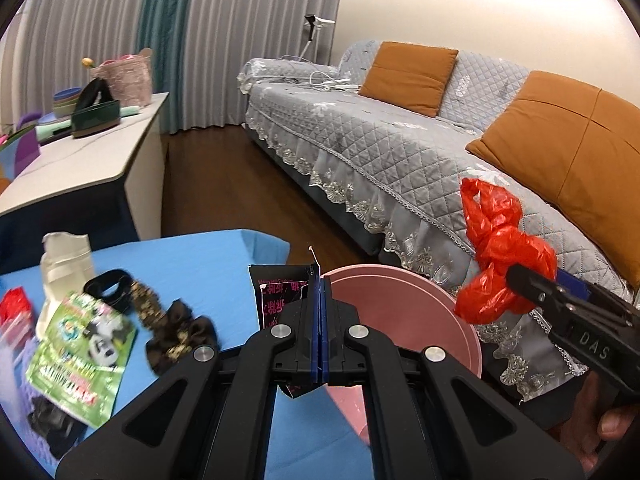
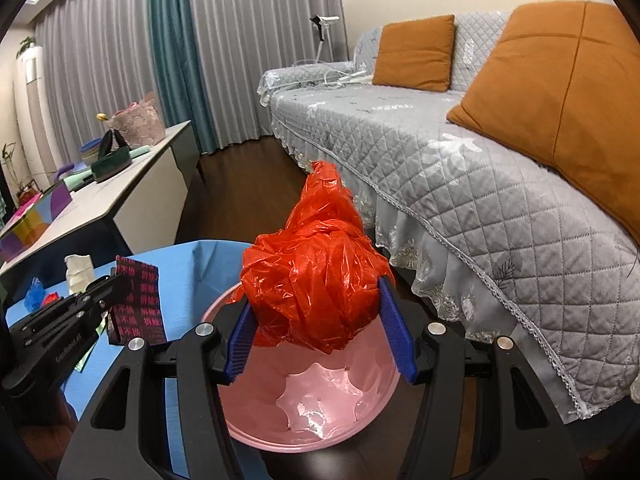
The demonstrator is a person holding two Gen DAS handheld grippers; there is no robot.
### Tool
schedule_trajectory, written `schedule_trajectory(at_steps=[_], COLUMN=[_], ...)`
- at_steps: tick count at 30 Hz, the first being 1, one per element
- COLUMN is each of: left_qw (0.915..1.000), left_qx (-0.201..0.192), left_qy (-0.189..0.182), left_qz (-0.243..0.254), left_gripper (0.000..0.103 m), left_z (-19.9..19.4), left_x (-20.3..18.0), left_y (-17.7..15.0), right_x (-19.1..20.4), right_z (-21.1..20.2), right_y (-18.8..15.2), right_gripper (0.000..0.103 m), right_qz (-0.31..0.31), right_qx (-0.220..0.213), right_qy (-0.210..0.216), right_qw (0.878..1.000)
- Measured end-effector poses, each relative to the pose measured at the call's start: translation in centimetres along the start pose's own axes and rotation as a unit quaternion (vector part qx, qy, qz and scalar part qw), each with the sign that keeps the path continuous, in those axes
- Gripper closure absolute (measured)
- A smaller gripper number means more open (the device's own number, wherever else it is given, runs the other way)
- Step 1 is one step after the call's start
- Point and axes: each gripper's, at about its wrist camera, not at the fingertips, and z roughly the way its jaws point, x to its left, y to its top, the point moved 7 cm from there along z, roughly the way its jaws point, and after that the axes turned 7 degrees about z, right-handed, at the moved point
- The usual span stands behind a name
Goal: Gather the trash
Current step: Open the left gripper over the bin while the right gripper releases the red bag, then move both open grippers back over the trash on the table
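A pink bin (image 2: 304, 404) stands on the floor beside the blue-covered table (image 1: 192, 264); its inside shows nothing in it. My right gripper (image 2: 320, 320) is shut on a crumpled red plastic bag (image 2: 316, 276) and holds it above the bin's opening; the bag also shows in the left wrist view (image 1: 500, 256). My left gripper (image 1: 320, 312) is shut on a black wrapper with pink print (image 1: 276, 300), held at the table's edge next to the bin (image 1: 400, 320). The wrapper also shows in the right wrist view (image 2: 140, 304).
On the blue table lie a green printed packet (image 1: 80, 352), a dark scrunchie (image 1: 176, 336), a black band (image 1: 108, 284), a white bottle (image 1: 64, 264) and a red scrap (image 1: 12, 304). A grey sofa (image 2: 480, 168) with orange cushions stands right. A white side table (image 1: 80, 160) holds bags.
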Motion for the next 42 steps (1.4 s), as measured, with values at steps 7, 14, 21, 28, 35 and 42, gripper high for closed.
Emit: schedule_trajectory(at_steps=[7, 14, 21, 28, 35, 42], left_qw=[0.9997, 0.9992, 0.9998, 1.0, 0.9995, 0.998], left_qx=[0.01, 0.012, 0.007, -0.001, -0.01, -0.018], left_qy=[-0.015, -0.03, -0.016, 0.001, 0.028, 0.06], left_qz=[0.016, 0.025, 0.009, 0.004, -0.004, -0.011], left_gripper=[0.103, 0.095, 0.077, 0.077, 0.07, 0.062], left_z=[1.9, 2.7, 1.1, -2.0, -6.1, -10.8], left_x=[-1.2, -1.6, 0.0, 1.5, 4.0, 6.7], left_y=[0.5, 1.3, 1.6, 1.5, 1.2, 0.4], right_x=[-1.1, -1.7, -1.1, 0.7, 3.7, 7.4], right_z=[1.1, 1.8, 1.4, 0.2, -1.4, -3.9], right_y=[0.3, 0.2, 0.3, 0.7, 0.8, 0.1], right_gripper=[0.045, 0.034, 0.02, 0.005, 0.005, 0.005], right_qz=[0.013, 0.025, 0.024, 0.014, -0.001, -0.039], right_qx=[0.005, 0.012, 0.008, -0.008, -0.009, -0.022], right_qy=[-0.011, -0.026, -0.028, -0.013, -0.002, 0.028], right_qw=[1.0, 0.999, 0.999, 1.0, 1.0, 0.999])
